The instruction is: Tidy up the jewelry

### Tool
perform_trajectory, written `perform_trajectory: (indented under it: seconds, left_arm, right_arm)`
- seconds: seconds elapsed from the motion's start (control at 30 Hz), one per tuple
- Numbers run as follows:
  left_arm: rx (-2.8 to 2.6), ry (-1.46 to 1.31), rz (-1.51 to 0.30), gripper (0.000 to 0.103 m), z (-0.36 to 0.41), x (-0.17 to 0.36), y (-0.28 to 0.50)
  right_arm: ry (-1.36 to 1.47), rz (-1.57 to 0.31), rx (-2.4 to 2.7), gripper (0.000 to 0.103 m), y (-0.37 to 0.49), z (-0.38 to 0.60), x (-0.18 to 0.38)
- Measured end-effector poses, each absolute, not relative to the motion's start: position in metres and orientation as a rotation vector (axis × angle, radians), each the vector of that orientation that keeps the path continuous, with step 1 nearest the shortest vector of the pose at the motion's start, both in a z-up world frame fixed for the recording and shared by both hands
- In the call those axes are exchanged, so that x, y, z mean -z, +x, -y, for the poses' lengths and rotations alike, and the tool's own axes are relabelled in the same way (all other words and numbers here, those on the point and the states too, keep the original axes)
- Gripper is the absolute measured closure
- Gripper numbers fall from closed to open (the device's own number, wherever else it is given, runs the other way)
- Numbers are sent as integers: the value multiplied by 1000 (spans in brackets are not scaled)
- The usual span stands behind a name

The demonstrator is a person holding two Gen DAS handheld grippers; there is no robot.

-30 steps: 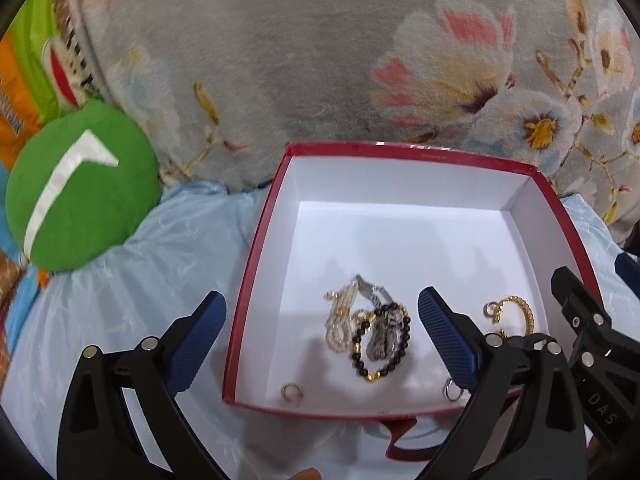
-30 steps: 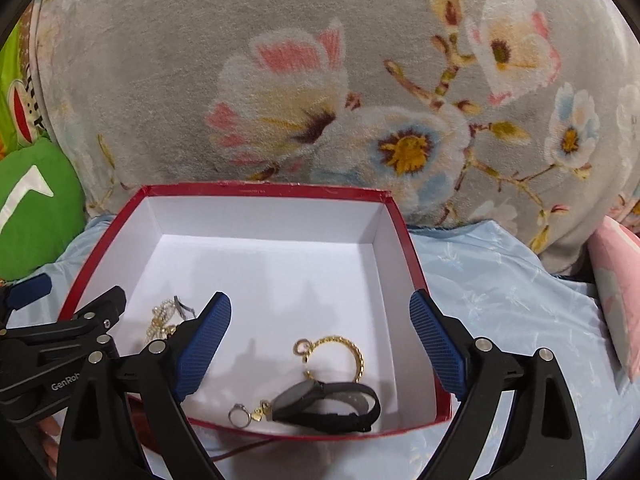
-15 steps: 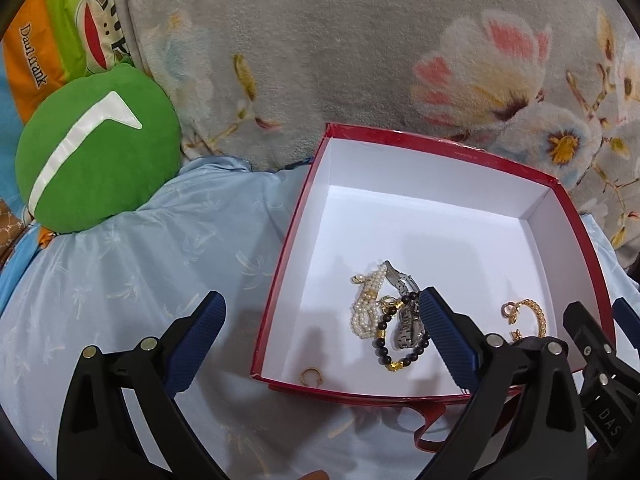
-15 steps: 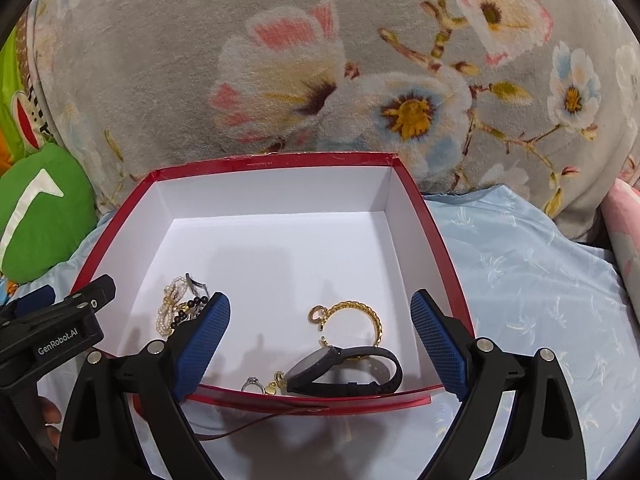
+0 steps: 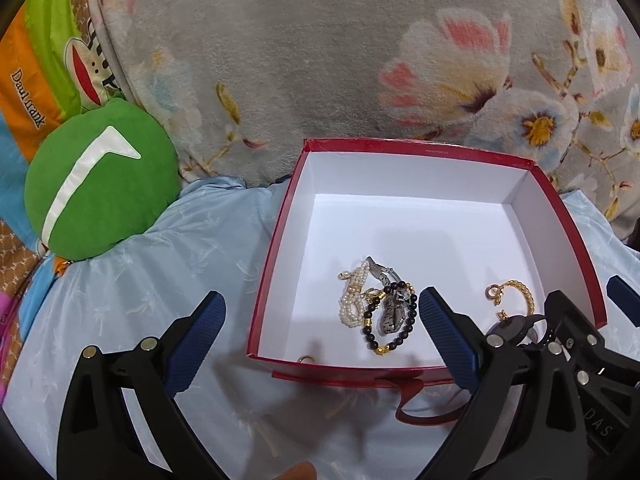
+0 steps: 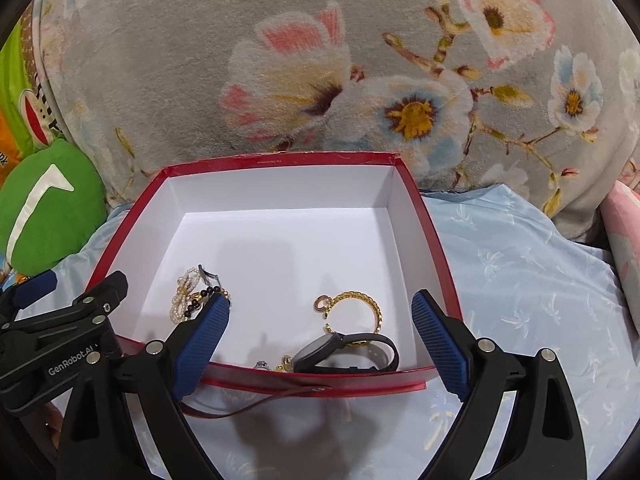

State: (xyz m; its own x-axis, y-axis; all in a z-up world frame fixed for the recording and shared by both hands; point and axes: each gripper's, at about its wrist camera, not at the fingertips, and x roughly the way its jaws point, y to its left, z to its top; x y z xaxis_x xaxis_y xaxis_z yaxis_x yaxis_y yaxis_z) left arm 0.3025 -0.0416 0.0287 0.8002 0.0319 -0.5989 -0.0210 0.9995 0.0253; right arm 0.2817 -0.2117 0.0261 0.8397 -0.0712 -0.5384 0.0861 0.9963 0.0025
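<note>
Sitting on a pale blue sheet (image 6: 520,280) is a red box (image 6: 280,159) with a white inside, open at the top, and all the jewelry lies on its floor toward the near wall. One pearl bracelet (image 5: 354,298) of small cream beads lies tangled with one black bead bracelet (image 5: 390,322) that carries a few gold beads, and a silver metal watch (image 5: 390,310) lies inside that dark loop; the three touch one another. One open gold chain bracelet (image 6: 356,312) rests to the right of that cluster, apart from it. One dark band watch (image 6: 344,354) lies against the near wall, touching the gold chain. The right wrist view alone shows this dark watch clearly, plus one small silver ring (image 6: 262,365) and a small gold piece (image 6: 285,362) beside it; the left wrist view alone shows one gold ring (image 5: 307,359) at the near left corner. A red strap (image 6: 256,402) hangs from the box front. The left gripper (image 5: 320,334) hovers with its fingers spread wide and empty, one outside the box's left wall; the right gripper (image 6: 320,340) hangs over the near wall, fingers likewise parted and holding nothing. One green cushion (image 5: 100,184) sits left, before a grey floral blanket (image 6: 320,60).
</note>
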Motion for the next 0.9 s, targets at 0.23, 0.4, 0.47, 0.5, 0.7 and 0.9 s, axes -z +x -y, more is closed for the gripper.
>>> perform_trajectory:
  seconds: [0.23, 0.4, 0.47, 0.5, 0.7, 0.9]
  left_arm:
    - [-13, -25, -657, 8, 37, -36, 296]
    - [-25, -31, -666, 8, 35, -35, 296]
    - [-25, -30, -666, 8, 34, -35, 296]
    - [-26, -27, -666, 8, 35, -35, 296]
    - [-11, -9, -670, 8, 38, -34, 296]
    - [-2, 22, -662, 8, 44, -35, 294]
  right_arm:
    - [42, -577, 87, 13, 276, 220, -34]
    - [32, -572, 85, 13, 274, 218, -36]
    - [25, -575, 83, 13, 274, 217, -35]
    - [20, -576, 86, 13, 275, 216, -34]
    - [4, -575, 84, 13, 274, 211, -33]
    - [-5, -575, 82, 13, 273, 209, -32]
